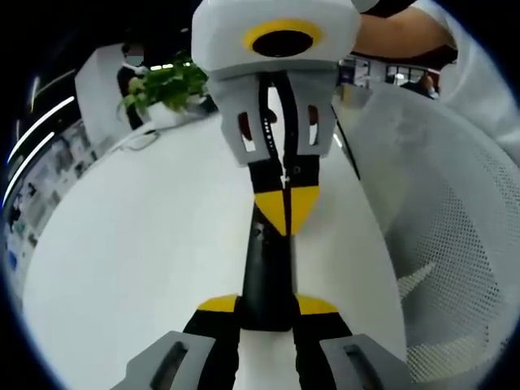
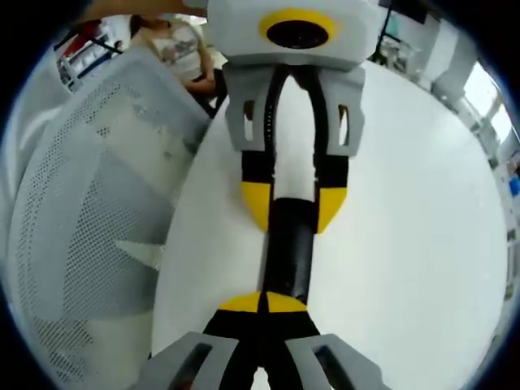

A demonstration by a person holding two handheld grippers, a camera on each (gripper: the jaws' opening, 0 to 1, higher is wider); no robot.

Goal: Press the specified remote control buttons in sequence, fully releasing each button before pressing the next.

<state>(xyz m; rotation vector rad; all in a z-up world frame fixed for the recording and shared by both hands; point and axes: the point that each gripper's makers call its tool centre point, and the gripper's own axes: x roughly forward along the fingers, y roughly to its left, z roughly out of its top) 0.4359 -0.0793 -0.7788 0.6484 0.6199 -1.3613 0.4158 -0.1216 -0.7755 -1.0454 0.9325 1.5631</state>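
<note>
Your left gripper [image 1: 268, 305] is clamped on the slim black plastic remote control [image 1: 268, 272], its yellow-tipped jaws set on either side of the remote's near end in the left gripper view. The remote is held up over the smooth white round table [image 1: 138, 260], not lying on it.

Your right gripper [image 1: 284, 210] meets the remote at its other end with its two yellow tips drawn together into one blunt point. That point rests on or just above the remote's face. Whether a button is actually pushed down under it can't be told, and no buttons can be made out on the dark, glossy surface.

By the look of it, you're in the middle of a press step, with one gripper bracing the remote and the other acting as the pressing finger. The next move calls for lifting the joined tips clear of the remote so the button comes fully up, then sliding along the remote's length to the next button. Keep the left grip steady, as a narrow, smooth body like this may twist under a push.

To one side of the remote stands a white mesh-backed chair [image 1: 455, 219]. Beyond the remote, at the table's far edge, is a leafy green potted plant [image 1: 166, 85].
</note>
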